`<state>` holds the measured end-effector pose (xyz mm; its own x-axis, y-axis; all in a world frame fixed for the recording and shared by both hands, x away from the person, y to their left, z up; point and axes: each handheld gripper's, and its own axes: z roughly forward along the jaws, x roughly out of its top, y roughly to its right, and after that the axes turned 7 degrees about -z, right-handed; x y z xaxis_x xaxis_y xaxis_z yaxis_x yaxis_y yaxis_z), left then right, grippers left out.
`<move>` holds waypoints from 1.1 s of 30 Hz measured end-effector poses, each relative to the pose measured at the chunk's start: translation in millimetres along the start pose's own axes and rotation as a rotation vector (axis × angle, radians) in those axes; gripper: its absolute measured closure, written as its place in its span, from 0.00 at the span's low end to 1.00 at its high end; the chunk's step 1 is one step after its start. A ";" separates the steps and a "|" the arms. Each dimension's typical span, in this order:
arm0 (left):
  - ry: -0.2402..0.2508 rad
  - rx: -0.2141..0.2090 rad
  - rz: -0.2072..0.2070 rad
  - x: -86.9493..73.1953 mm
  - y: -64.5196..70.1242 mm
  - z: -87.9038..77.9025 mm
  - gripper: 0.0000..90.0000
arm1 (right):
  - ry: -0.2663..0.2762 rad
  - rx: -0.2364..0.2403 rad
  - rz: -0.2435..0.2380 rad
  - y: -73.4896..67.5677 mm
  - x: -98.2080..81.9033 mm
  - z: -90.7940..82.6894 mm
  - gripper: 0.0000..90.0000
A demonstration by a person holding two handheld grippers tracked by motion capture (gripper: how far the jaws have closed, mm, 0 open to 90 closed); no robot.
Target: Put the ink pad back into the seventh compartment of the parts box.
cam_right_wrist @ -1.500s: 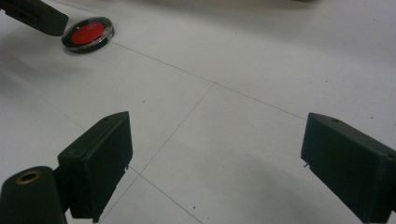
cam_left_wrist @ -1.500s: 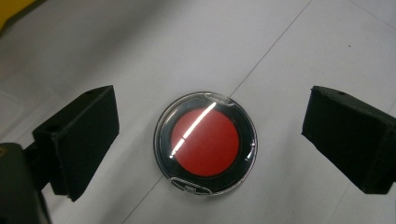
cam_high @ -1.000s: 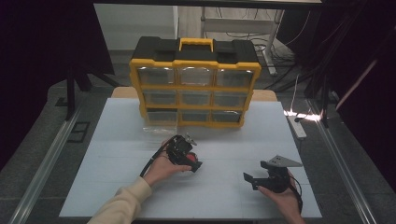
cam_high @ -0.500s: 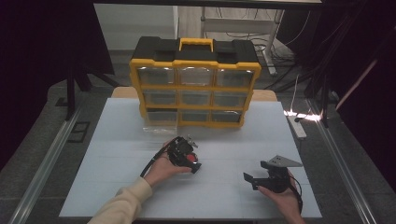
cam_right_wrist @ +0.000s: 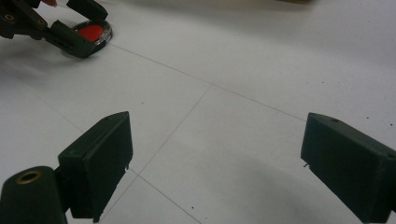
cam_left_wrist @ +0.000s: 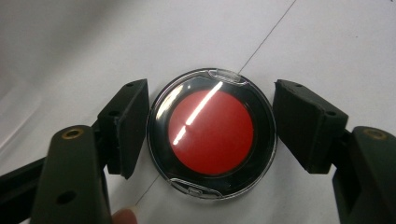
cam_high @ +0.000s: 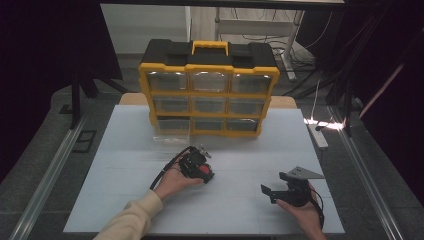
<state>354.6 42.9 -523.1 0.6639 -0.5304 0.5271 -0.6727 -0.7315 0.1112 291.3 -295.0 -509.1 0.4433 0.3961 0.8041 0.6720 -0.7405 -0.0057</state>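
A yellow and black drawer organizer (cam_high: 209, 90) stands upright at the far side of the white surface (cam_high: 125, 150), its clear-fronted drawers facing the person. One clear drawer (cam_high: 171, 136) lies pulled out on the surface, just in front of the organizer's lower left corner.

Nearer the person than the organizer, roughly in line with its middle, the left hand-held gripper (cam_high: 202, 172) points down at a small round case with a red centre and a clear rim (cam_left_wrist: 211, 133). The case lies flat on the surface between the two black jaws. The jaws are released: one stands right against the rim, though whether it touches I cannot tell, and the other stands clearly apart from it. The person's left hand (cam_high: 172, 181) holds this gripper, a pale sleeve (cam_high: 131, 221) trailing back from the wrist, and a black cable (cam_high: 167, 169) loops off it.

Well to the right of the case, farther from the organizer, the right hand-held gripper (cam_high: 267, 192) rests low over the bare surface in the right hand (cam_high: 302, 212), a grey three-cornered plate (cam_high: 302, 173) on top. Its jaws are spread wide, grasping nothing, aimed toward the case (cam_right_wrist: 93, 31) and the left gripper (cam_right_wrist: 74, 23) in the distance.
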 end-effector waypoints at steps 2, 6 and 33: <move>0.000 0.002 0.006 0.2 0.1 -0.2 0.34 | -0.003 -0.002 0.001 0.0 -0.1 -0.1 0.10; 0.001 0.005 0.009 0.2 0.6 -0.6 0.34 | 0.000 0.000 0.000 0.2 0.0 -0.2 0.10; 0.104 -0.059 -0.018 -1.1 -4.1 -36.6 0.34 | 0.005 0.000 -0.005 -0.5 0.1 -1.7 0.10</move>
<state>344.7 62.1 -493.3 0.6407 -0.4674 0.6091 -0.6809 -0.7125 0.1693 290.0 -295.5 -508.0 0.4366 0.3973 0.8072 0.6746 -0.7382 -0.0015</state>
